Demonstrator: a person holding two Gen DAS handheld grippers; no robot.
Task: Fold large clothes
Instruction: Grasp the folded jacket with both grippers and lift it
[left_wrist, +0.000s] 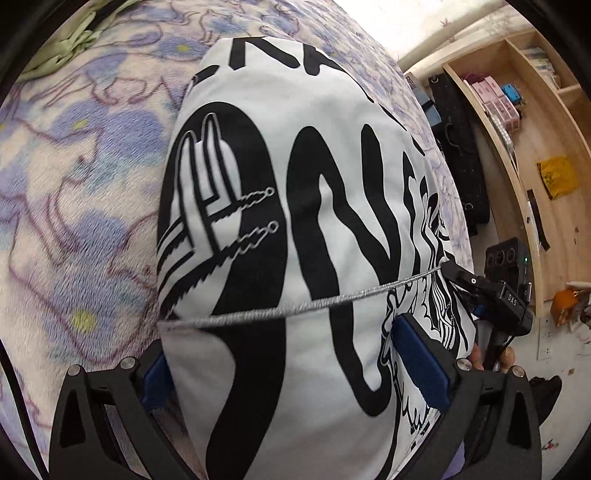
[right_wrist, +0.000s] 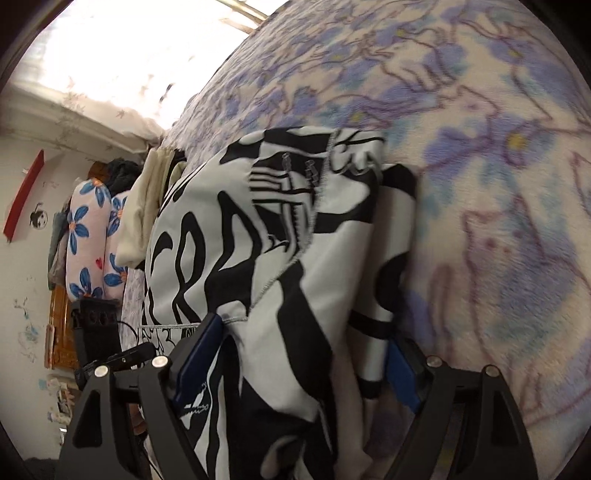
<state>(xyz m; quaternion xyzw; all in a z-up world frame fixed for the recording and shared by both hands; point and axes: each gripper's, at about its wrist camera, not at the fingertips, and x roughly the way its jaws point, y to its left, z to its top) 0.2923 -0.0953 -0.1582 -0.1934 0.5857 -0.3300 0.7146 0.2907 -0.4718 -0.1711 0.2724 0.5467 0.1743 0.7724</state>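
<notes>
On the bed: white fabric garment with bold black lettering and a silver cord (left_wrist: 295, 192) lies bunched on the fleecy blanket with purple-blue flowers (left_wrist: 74, 192).
Look: folded over, layers stacked, creased.
Left gripper (left_wrist: 295, 373): jaws spread wide, cloth between the blue pads, not pinched.
Right gripper (right_wrist: 295, 365): jaws spread, cloth between them, pads not pressing.
Edges: garment's far edge rounded; bare blanket on both outer sides.
Beside bed: wooden shelf unit (left_wrist: 524, 147).

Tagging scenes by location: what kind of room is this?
Likely a bedroom: the black-and-white garment lies on a bed with a floral fleece blanket, flowered pillows sit at one end, and wooden shelves line the wall.
</notes>
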